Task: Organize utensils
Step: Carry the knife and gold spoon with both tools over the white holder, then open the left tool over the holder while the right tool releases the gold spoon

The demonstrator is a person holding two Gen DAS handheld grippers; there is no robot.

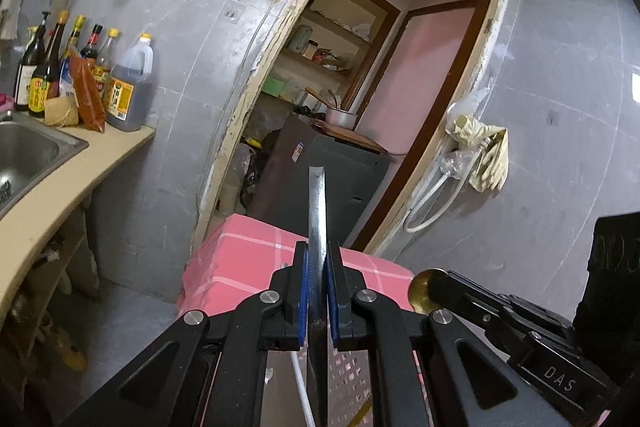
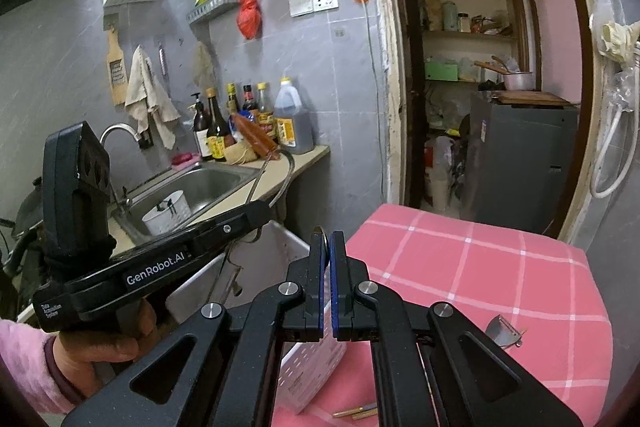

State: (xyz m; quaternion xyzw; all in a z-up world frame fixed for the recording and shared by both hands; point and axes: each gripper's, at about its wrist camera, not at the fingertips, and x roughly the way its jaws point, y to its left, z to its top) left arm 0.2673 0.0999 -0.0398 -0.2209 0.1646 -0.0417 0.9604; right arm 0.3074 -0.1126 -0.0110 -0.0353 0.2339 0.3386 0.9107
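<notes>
In the left wrist view my left gripper [image 1: 318,249] is shut on a flat steel blade [image 1: 317,203] that stands up between the blue pads. It hangs over the pink checked table [image 1: 240,259]. At the right of that view my right gripper [image 1: 442,285] is shut on a gold spoon [image 1: 425,287], whose bowl pokes out past the tips. From the right wrist view the right gripper [image 2: 329,239] is shut, with only a sliver of the spoon [image 2: 320,228] showing. A hand holds the left gripper [image 2: 260,213] at left. Under both lies a white perforated basket [image 2: 312,363].
A steel peeler [image 2: 504,331] and gold utensil ends [image 2: 356,413] lie on the tablecloth. To the left is a counter with a sink [image 2: 200,187] holding a white cup, and several sauce bottles [image 2: 256,123]. Behind the table, a doorway opens onto a grey fridge [image 2: 520,163].
</notes>
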